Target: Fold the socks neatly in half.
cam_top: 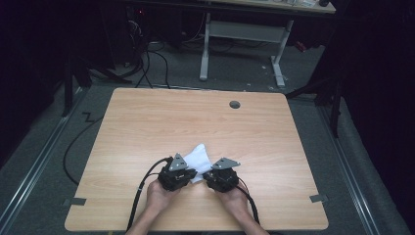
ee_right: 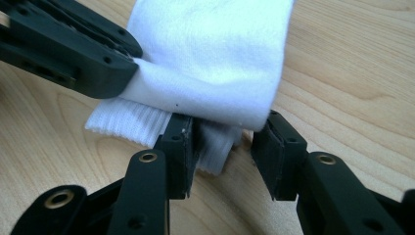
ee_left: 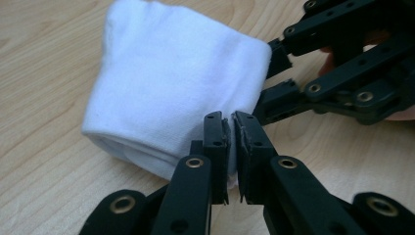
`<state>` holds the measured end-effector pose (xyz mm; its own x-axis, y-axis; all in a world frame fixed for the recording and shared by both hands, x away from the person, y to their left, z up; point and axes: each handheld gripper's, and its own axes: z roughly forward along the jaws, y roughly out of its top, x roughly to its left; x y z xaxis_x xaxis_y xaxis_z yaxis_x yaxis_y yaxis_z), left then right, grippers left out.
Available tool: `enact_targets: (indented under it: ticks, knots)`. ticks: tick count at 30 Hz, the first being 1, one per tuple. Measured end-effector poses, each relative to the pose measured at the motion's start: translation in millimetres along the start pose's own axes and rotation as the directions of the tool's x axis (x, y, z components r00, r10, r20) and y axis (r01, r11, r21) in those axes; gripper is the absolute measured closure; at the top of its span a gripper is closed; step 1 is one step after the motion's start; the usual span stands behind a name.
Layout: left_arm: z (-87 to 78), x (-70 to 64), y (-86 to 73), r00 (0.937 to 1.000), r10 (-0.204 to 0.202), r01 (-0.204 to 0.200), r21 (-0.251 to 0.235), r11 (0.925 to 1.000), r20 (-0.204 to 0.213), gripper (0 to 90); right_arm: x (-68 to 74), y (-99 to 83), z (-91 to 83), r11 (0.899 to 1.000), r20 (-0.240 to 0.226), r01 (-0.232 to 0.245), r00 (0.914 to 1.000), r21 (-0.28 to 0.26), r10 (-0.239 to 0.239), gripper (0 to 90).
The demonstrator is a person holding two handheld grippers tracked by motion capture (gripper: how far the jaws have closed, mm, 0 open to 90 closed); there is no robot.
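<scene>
White sock (ee_right: 215, 63) between parted jaws

no readable txt, no labels, no nos.

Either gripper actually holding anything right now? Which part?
The left gripper is pinched shut on the white sock at its near edge. The right gripper is open, its jaws astride the sock's ribbed cuff end, not clamped.

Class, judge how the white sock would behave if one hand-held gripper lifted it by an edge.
The white sock is probably floppy: its soft knit folds and bulges. It seems light, lying thin on the table. It should not slip; the left hand-held gripper pinches its cloth.
</scene>
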<state>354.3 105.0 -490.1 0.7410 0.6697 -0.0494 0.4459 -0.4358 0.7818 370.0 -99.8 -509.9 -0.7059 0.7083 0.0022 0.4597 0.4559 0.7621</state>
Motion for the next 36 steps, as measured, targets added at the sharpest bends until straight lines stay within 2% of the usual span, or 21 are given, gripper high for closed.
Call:
enact_targets:
  ticks: [9,11,16,23,25,28,31,32,34,36]
  knots:
    - [10.9,19.5,-0.3,0.9991,-0.039,0.039,-0.019,0.9991,0.016,83.9,3.9,1.8,-0.6,1.0,0.014,0.009,0.9999,0.015,-0.009,60.6]
    - [12.6,21.8,1.9,0.9992,-0.033,0.034,-0.015,0.9993,0.02,83.9,2.8,2.3,-0.2,1.0,0.005,-0.01,0.9999,0.018,0.01,60.4]
    - [11.6,20.8,3.3,0.9991,-0.032,0.033,-0.021,0.9992,0.027,82.4,3.1,3.1,0.0,1.0,0.012,-0.014,0.9998,0.017,0.014,58.9]
    - [3.5,13.0,4.1,0.9995,-0.024,0.025,-0.039,0.9989,0.02,72.4,0.8,4.2,-5.3,1.0,0.007,-0.023,0.9997,0.01,0.023,56.8]
    - [0.7,12.2,4.8,0.9994,-0.025,0.026,-0.049,0.9985,0.023,70.3,0.9,4.3,-9.4,1.0,0.01,-0.012,0.9999,0.009,0.012,57.3]
    - [-5.8,11.0,5.9,0.9994,-0.022,0.024,-0.069,0.9973,0.025,66.7,0.1,4.9,-19.2,1.0,-0.004,0.0,1.0,-0.007,0.0,62.7]
    - [-11.3,10.5,5.7,0.9988,-0.039,0.042,-0.098,0.9943,0.028,63.6,0.3,6.3,-27.8,1.0,-0.011,0.014,0.9998,-0.02,-0.015,66.9]
    - [-12.3,10.5,5.9,0.9987,-0.043,0.046,-0.103,0.9936,0.027,62.7,0.6,7.6,-31.9,0.999,-0.014,0.034,0.9993,-0.026,-0.034,68.1]
    - [-13.8,10.8,6.6,0.9984,-0.054,0.056,-0.111,0.9923,0.014,61.0,0.7,10.6,-37.2,0.998,-0.017,0.057,0.9982,-0.021,-0.057,69.4]
    - [-14.2,11.4,8.2,0.9977,-0.064,0.062,-0.112,0.9917,-0.019,59.0,0.3,14.0,-40.4,0.997,-0.006,0.079,0.9969,-0.017,-0.079,71.3]
